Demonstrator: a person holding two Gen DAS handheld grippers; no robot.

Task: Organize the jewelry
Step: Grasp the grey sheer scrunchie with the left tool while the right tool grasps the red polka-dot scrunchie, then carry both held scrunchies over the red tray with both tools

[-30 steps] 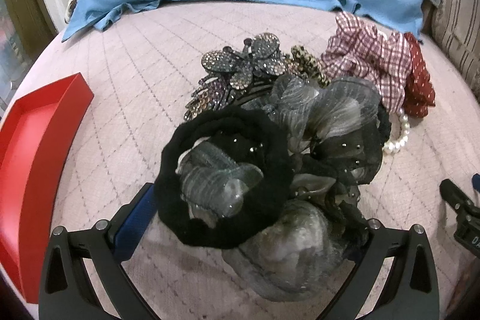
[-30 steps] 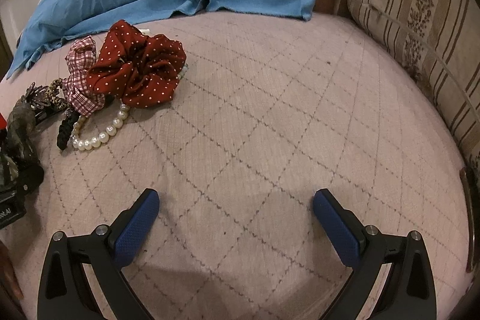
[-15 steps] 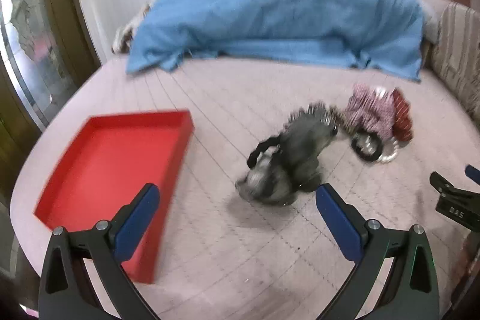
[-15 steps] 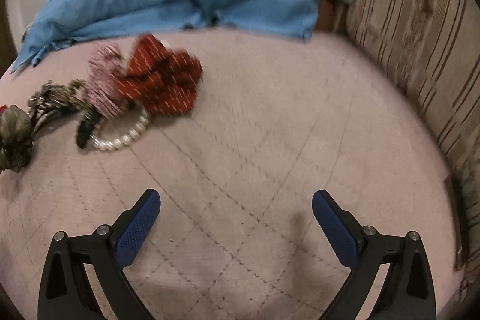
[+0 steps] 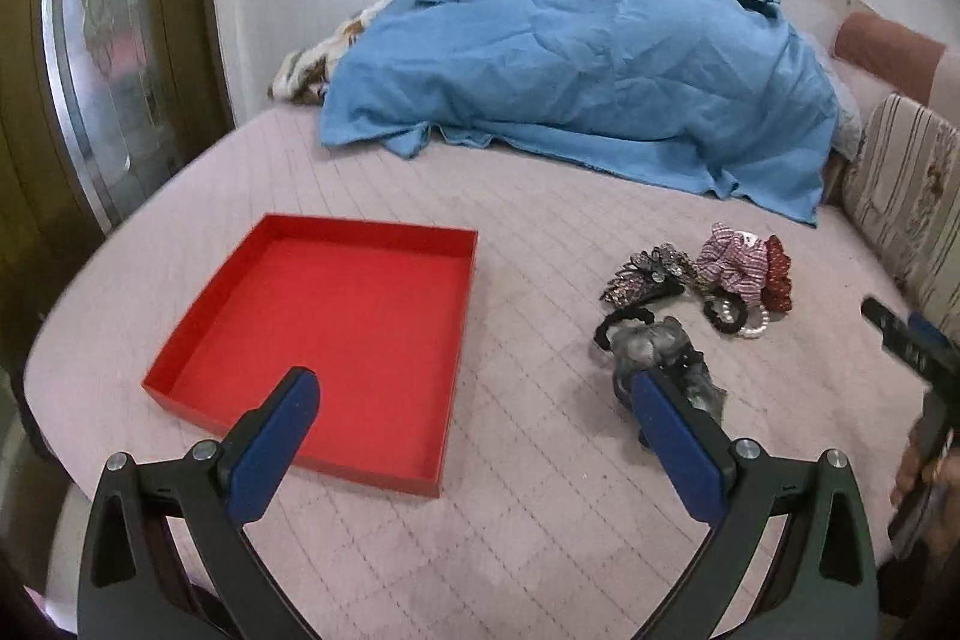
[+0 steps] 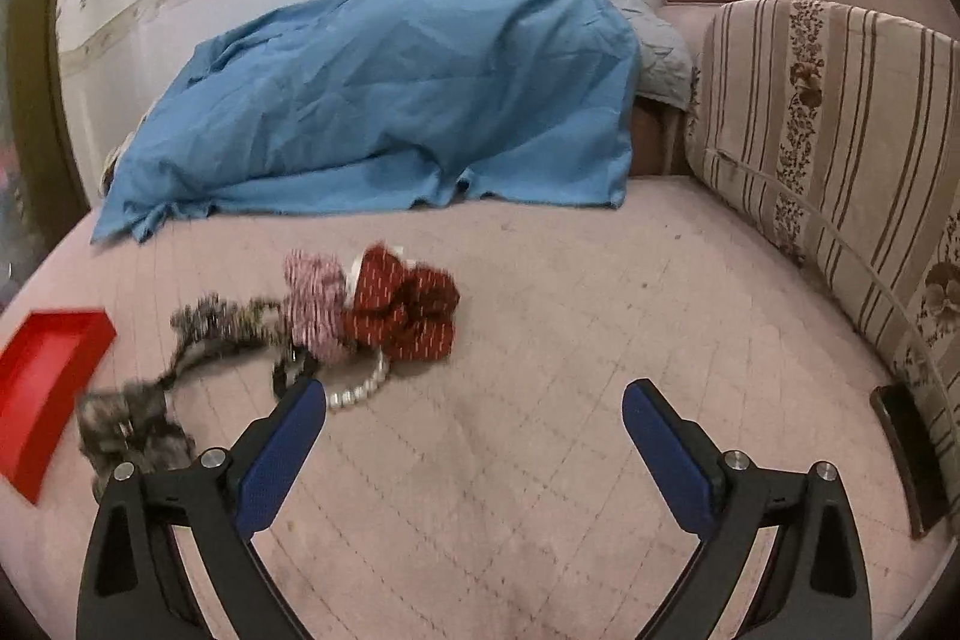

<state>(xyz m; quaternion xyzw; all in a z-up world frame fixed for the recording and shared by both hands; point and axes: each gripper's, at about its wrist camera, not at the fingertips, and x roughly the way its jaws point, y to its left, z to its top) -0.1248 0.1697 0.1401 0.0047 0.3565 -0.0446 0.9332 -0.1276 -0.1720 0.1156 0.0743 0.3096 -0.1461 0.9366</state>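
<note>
Left wrist view, entry one: red tray (image 5: 336,316), shallow, square, nothing in it, lying on the pink quilted bedcover (image 5: 540,520). It serves as the landmark for what follows.

Left gripper (image 5: 474,424): jaws spread wide, holding nothing, raised over the tray's near right corner.

Right gripper (image 6: 474,430): jaws likewise spread and bare, hovering well to the right of the tray, just short of the pile.

Items to be sorted, all lying right of the tray and apart from it:
- grey gauze hair bow (image 5: 660,358) with a black elastic loop, nearest the tray; soft, crumpled, partly hidden behind the left gripper's right finger.
- rhinestone butterfly clip (image 5: 648,271), dark and glittering, beyond the bow.
- pink plaid scrunchie (image 5: 735,262), farther right, touching the red polka-dot scrunchie (image 6: 408,310).
- pearl bracelet (image 6: 360,388), half tucked under the scrunchies beside a small black hair tie (image 5: 723,316).

Background: blue sheet (image 5: 570,70) heaped far behind the tray; striped cushion (image 6: 840,160) at the far right.

Step in hand, by my reckoning: sorting is barely under way, since nothing sits in the tray. The next move likely calls for closing on one piece, the bow being closest, and pinching the fabric, not the thin elastic, which may slip.
</note>
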